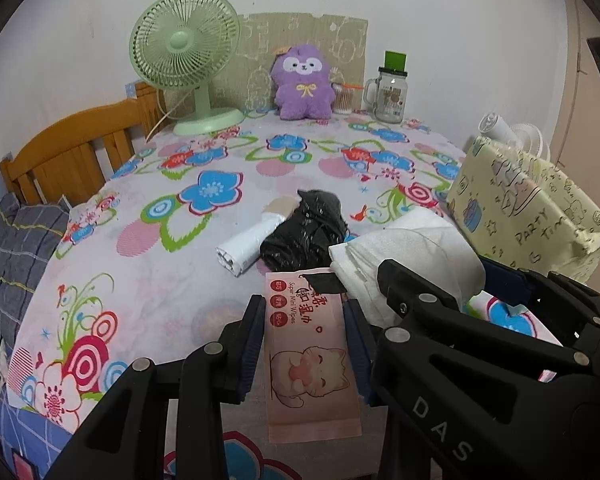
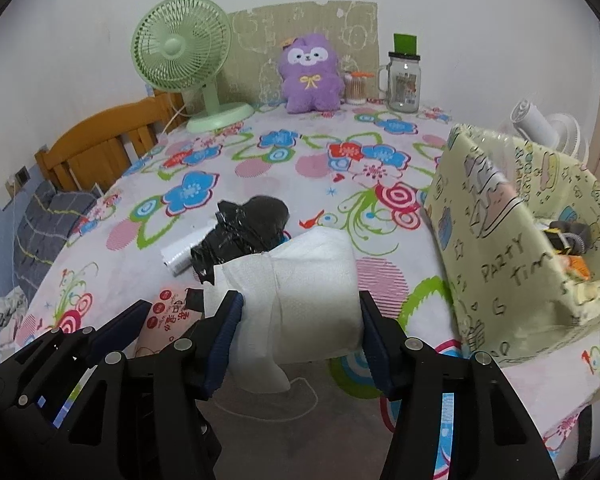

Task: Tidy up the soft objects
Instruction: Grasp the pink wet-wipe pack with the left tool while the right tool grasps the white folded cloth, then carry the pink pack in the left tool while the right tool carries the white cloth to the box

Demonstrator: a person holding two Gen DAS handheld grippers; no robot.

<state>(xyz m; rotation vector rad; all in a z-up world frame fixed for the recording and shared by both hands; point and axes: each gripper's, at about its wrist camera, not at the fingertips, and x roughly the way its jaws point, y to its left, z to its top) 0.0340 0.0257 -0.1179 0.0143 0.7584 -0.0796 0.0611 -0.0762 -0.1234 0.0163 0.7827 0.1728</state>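
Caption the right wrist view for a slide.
Right hand-held gripper closes on a tissue roll beside the yellow box on the floral table.

Two fans [image 1: 185,46] [image 1: 530,138], one plush [image 1: 303,82], one jar [image 1: 391,94], one box [image 2: 516,240]

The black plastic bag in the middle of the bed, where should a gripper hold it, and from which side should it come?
Best to take the black plastic bag at its bunched top, coming from above. It is a crumpled, rounded lump, so the raised folds offer something to pinch. The white bag roll lies against its left side and the tissue roll sits close in front, so a sideways approach looks crowded.
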